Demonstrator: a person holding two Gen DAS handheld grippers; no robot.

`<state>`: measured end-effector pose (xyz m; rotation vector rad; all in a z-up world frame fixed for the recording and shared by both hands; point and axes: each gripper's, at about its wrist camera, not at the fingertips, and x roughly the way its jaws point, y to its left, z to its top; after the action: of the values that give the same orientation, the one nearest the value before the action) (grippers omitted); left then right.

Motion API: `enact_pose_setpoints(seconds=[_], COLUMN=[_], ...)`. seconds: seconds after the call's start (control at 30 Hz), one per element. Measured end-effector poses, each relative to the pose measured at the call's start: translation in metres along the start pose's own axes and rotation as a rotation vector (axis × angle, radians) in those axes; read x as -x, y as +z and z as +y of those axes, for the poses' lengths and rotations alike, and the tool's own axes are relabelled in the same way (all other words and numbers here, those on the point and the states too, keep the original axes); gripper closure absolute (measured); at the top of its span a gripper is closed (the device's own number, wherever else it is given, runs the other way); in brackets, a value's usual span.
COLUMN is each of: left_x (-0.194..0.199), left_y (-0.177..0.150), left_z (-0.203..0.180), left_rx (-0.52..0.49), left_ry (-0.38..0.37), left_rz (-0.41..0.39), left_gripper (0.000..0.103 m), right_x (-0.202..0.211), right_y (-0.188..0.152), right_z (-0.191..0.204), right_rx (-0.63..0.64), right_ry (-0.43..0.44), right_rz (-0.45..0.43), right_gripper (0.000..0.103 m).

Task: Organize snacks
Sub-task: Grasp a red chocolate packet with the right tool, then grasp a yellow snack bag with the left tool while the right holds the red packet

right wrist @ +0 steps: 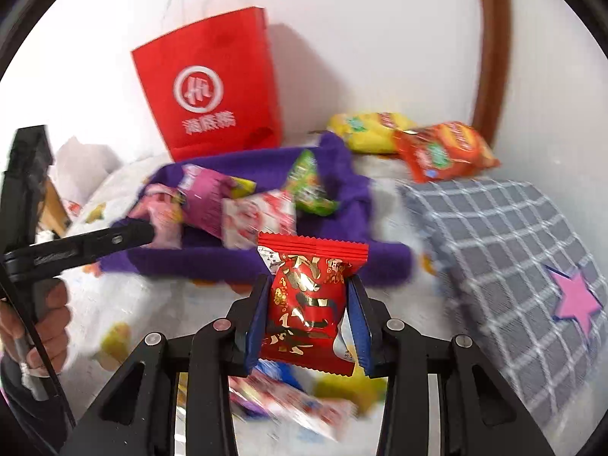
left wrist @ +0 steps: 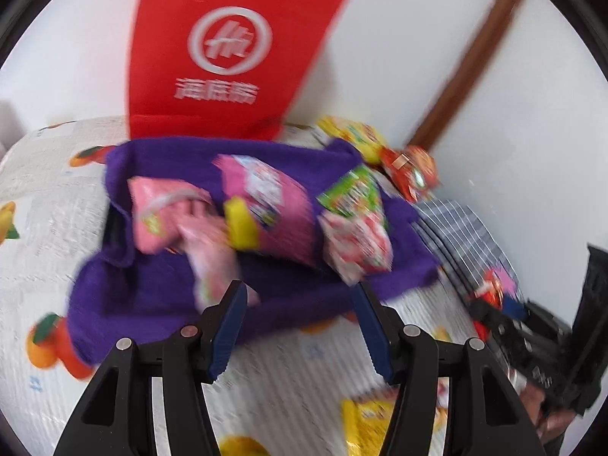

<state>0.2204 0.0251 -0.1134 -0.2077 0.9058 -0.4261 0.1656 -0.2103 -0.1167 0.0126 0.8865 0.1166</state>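
Note:
A purple cloth basket (left wrist: 144, 292) (right wrist: 197, 262) sits on the fruit-print tablecloth and holds pink, green and red-white snack packets (left wrist: 262, 205) (right wrist: 258, 220). My left gripper (left wrist: 300, 296) is open and empty just in front of the basket's near rim. My right gripper (right wrist: 309, 285) is shut on a red snack packet with gold print (right wrist: 304, 304), held upright in front of the basket. The left gripper also shows in the right wrist view (right wrist: 125, 237), at the basket's left side.
A red paper bag (left wrist: 228, 57) (right wrist: 212, 87) stands behind the basket against the white wall. Yellow (right wrist: 364, 129) and orange (right wrist: 444, 152) packets lie behind a grey checked box (right wrist: 501, 250) with a pink star. More loose packets (right wrist: 288, 406) lie on the near table.

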Motion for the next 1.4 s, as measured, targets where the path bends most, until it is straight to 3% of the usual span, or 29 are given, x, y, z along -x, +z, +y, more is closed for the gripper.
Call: enact_pose_setpoints(seconds=[0.2,0.4,0.87,1.07,1.23,1.4], left_x=[0.003,0.01,0.034,0.02,-0.004,-0.03], left_y=[-0.035,-0.062,-0.075,-0.077,-0.078,-0.084], left_z=[-0.038,-0.05,-0.061,-0.073,-0.084,-0.084], left_rx=[-0.111,-0.113,-0.147,-0.196,-0.267,-0.286], left_ry=[-0.047,-0.133,-0.17,-0.124,-0.033,0.025], left_rz=[0.059,0.088,0.049,0.056,0.056,0.117], left_gripper=[0.044,0.036,0.033,0.033,0.033,0.032], right_x=[-0.004,-0.019,-0.022,-0.022,-0.021,-0.022], right_y=[-0.034,-0.061,-0.07,-0.07,-0.07,-0.069], right_z=[-0.035,-0.053,-0.055,-0.055,-0.059,-0.061], right_rx=[-0.049,-0.099,-0.118,-0.126,-0.141,-0.155], right_ry=[-0.087,-0.065,-0.046,-0.039,-0.017,0.0], right_rz=[0.085,0.142,0.102,0.102,0.098,0.096], right_gripper=[0.064,0.063,0.063,0.062,0.062,0.062])
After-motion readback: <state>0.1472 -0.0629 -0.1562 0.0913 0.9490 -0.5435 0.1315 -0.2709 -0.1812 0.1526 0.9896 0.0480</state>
